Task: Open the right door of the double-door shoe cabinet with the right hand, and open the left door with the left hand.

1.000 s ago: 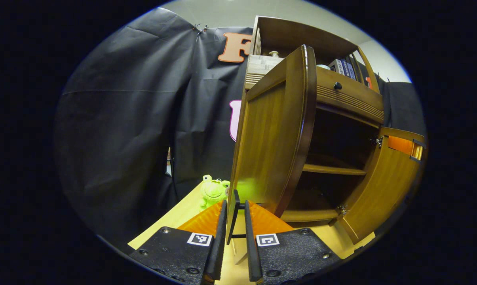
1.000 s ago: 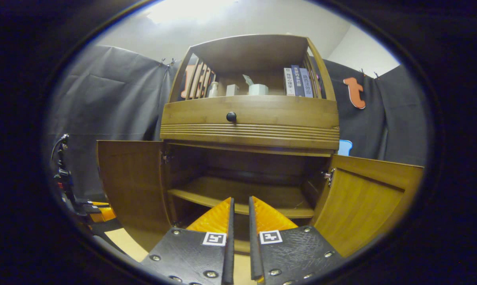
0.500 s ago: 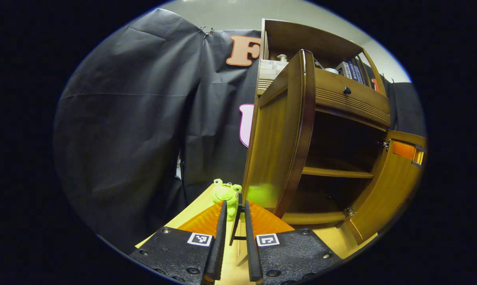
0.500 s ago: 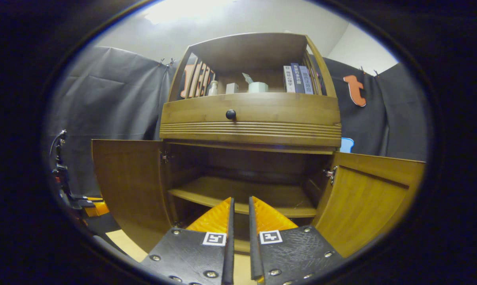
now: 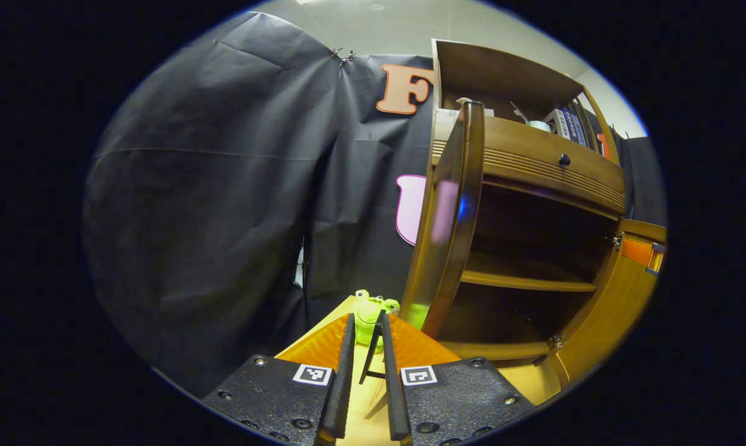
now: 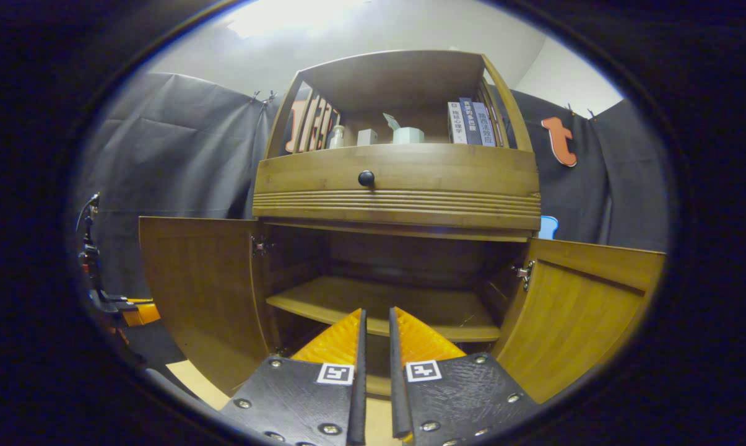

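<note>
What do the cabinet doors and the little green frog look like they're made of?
The doors look like wood or wood veneer with a glossy varnish: visible grain, and reflections on the left door's edge. The frog looks like soft plush, though it's small.

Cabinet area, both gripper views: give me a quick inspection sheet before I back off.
Surface: light wooden table under the cabinet.
Job's things: left door and right door both stand wide open.
Clutter: green frog toy on the table beside the left door; books and small containers on the top shelf.
Grippers: left gripper has a thin black handle between its fingers, grip cannot be told; right gripper shut on nothing, facing the open cabinet.
Cables: dark cable left of the left door.
Surroundings: black cloth wall, pale ceiling.
</note>
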Demonstrator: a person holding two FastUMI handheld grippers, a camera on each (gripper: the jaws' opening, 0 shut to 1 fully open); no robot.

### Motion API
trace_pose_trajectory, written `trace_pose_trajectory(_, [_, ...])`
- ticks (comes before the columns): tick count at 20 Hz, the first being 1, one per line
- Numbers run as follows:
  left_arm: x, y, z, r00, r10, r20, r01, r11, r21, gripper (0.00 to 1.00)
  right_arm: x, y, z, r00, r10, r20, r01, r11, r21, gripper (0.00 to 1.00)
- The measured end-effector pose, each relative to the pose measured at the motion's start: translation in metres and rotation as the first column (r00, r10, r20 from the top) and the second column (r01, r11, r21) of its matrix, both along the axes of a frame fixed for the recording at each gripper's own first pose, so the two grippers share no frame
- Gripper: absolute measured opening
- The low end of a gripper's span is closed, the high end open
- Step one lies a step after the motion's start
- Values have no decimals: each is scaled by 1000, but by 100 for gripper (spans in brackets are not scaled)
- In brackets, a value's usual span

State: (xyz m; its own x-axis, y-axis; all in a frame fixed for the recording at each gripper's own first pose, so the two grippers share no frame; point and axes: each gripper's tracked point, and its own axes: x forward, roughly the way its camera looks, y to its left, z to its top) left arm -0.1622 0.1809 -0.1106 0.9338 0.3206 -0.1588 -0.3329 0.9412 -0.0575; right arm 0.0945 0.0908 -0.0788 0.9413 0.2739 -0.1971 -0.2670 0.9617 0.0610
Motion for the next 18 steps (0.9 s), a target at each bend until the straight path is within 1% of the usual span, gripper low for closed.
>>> trace_pose_trajectory(1, [-2, 3, 4, 1000, 11, 9, -11, 1000, -1, 35, 0, 2, -1, 1000, 3, 0, -3, 1000, 1, 17])
trace_pose_trajectory(3, [-5, 12, 12, 999, 41, 25, -41, 999, -5, 27, 0, 4, -1, 1000, 8, -1, -8, 1000, 3, 17])
trace_pose_trajectory(5, [-11, 22, 26, 996, 76, 49, -76, 997, 1, 27, -1, 8, 0, 1000, 13, -2, -13, 1000, 6, 17])
trace_pose_trajectory(6, [-12, 22, 34, 995, 81, 65, -81, 997, 0, 19, 0, 9, 0, 1000, 15, -2, -15, 1000, 7, 17])
trace_pose_trajectory(7, [-12, 20, 42, 994, 75, 80, -74, 997, -10, 19, -1, 11, 1, 1000, 18, -2, -18, 1000, 9, 17])
trace_pose_trajectory(8, [-11, 17, 50, 993, 70, 95, -68, 997, -25, 27, 0, 11, 1, 1000, 19, -2, -19, 1000, 9, 17])
trace_pose_trajectory(10, [-11, 15, 68, 990, 82, 116, -78, 996, -36, 27, -2, 11, 3, 1000, 16, 2, -16, 1000, 6, 17])
trace_pose_trajectory(11, [-11, 14, 78, 988, 84, 130, -81, 996, -28, 19, -1, 9, 3, 1000, 12, 5, -12, 1000, 5, 17])
trace_pose_trajectory(12, [-10, 11, 91, 986, 79, 147, -78, 997, -16, 19, -2, 8, 4, 1000, 9, 7, -9, 1000, 6, 17])
trace_pose_trajectory(13, [-10, 9, 105, 984, 73, 164, -74, 997, 0, 27, -2, 7, 5, 1000, 5, 9, -6, 1000, 4, 17])
trace_pose_trajectory(17, [-5, -5, 152, 975, 33, 219, -48, 997, 65, 27, -2, -1, 11, 1000, -16, 16, 16, 1000, 6, 17])
trace_pose_trajectory(18, [-3, -14, 165, 971, 11, 240, -30, 997, 76, 27, -3, -3, 14, 1000, -20, 20, 20, 1000, 8, 17])
